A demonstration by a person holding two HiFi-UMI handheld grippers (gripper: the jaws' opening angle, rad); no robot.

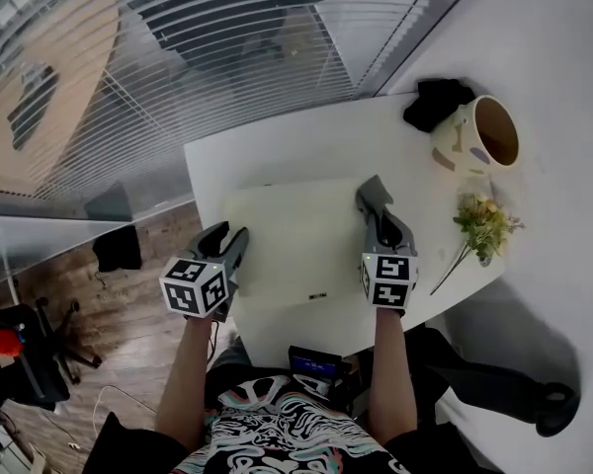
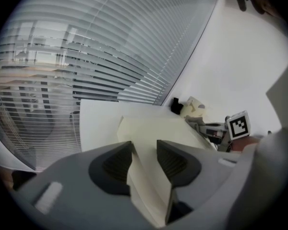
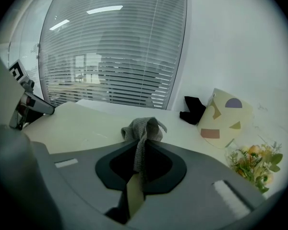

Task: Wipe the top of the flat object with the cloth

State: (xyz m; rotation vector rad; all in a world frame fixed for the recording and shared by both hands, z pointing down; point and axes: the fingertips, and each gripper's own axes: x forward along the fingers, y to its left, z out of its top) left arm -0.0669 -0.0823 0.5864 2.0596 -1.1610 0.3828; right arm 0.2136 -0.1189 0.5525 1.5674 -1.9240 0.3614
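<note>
White surface [image 1: 267, 151] beside the blinds [image 1: 227, 57] carries the flat object [image 1: 296, 235], its edge clamped between the left gripper's [image 2: 144, 147] part-open fingers, while the right gripper's [image 3: 143, 150] closed fingers pinch the cloth [image 3: 141, 128] bunched just ahead over its top; such thin purchase could slip during wiping.

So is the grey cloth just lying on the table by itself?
No, the grey cloth is pinched between the jaws of the right gripper, which are closed on it.
</note>
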